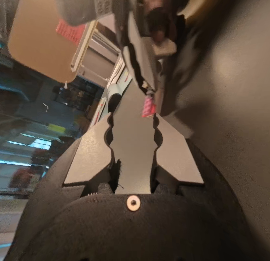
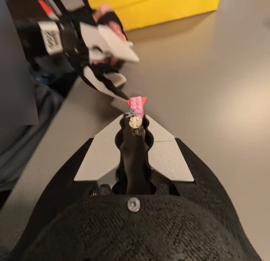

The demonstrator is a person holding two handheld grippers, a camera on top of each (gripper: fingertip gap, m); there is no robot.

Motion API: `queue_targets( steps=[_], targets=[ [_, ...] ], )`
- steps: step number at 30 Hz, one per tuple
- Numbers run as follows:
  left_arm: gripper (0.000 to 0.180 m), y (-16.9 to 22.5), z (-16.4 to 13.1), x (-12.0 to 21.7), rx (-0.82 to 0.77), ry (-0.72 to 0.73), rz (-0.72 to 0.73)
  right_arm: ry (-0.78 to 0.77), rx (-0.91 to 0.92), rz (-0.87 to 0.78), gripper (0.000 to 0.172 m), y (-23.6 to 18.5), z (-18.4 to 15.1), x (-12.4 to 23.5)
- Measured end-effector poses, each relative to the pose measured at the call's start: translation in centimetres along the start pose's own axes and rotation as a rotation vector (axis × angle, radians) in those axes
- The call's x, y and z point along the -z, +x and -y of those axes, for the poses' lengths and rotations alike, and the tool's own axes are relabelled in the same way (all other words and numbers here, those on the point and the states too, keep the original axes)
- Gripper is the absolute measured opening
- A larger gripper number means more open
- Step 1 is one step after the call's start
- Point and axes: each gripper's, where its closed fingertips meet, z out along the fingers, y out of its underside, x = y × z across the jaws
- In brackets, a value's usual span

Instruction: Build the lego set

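My right gripper [image 2: 134, 116] is shut on a small brick build [image 2: 137, 107] and holds it above the grey table [image 2: 204, 93]. The build has pink plates, red wedge pieces at its far end, a small grey piece and a cream round plate. My left gripper [image 1: 133, 115] is open with nothing between its fingers. In the left wrist view the build [image 1: 148, 106] hangs from the right gripper [image 1: 149, 90], just beyond my right-hand fingertip [image 1: 157, 119]. In the right wrist view the left gripper [image 2: 130, 80] is blurred, with one dark fingertip [image 2: 124, 98] next to the red end.
A yellow box [image 2: 160, 5] stands at the back of the table. A gloved hand [image 2: 111, 20] holds the left gripper. In the left wrist view a tan board [image 1: 40, 41] with a red studded plate [image 1: 70, 33] is at the upper left, and a blurred person [image 1: 159, 28] sits beyond.
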Motion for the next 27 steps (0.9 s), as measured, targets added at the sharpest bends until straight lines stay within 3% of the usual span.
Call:
queue_targets(
  steps=[4,7,9,12,15,17,20,23,27],
  targets=[
    [0.062,-2.0,-0.7,0.3,0.199,0.013,0.029,-0.064,0.049,-0.079,0.022,0.8,-0.9,-0.1],
    [0.061,-3.2,-1.3,0.5,0.28,0.005,0.067,-0.064,0.072,-0.128,0.048,1.3,-0.9,0.3],
    [0.061,-3.8,-1.7,0.6,0.317,-0.003,0.093,-0.002,0.105,-0.204,0.054,2.0,-0.1,1.7],
    [0.06,-4.6,-1.9,0.9,0.361,0.009,0.126,0.218,0.188,-0.402,0.055,2.8,3.8,4.6],
    [0.059,-5.4,-1.7,1.6,0.438,0.041,0.144,0.549,0.303,-0.634,0.051,1.0,9.6,6.8],
    [0.047,-5.6,-0.8,2.7,0.512,0.08,0.12,0.755,0.324,-0.746,0.043,-1.0,12.4,7.0],
    [0.04,-6.9,1.3,5.8,0.62,0.146,0.142,0.969,0.315,-0.867,0.033,-3.3,14.8,5.4],
    [0.039,-8.3,2.3,10.3,0.702,0.203,0.143,0.989,0.312,-0.912,0.026,-4.1,16.4,1.3],
    [0.037,-13.5,-2.2,17.6,0.795,0.121,0.325,1.065,0.194,-0.834,0.024,-4.2,18.4,-3.6]
  ],
)
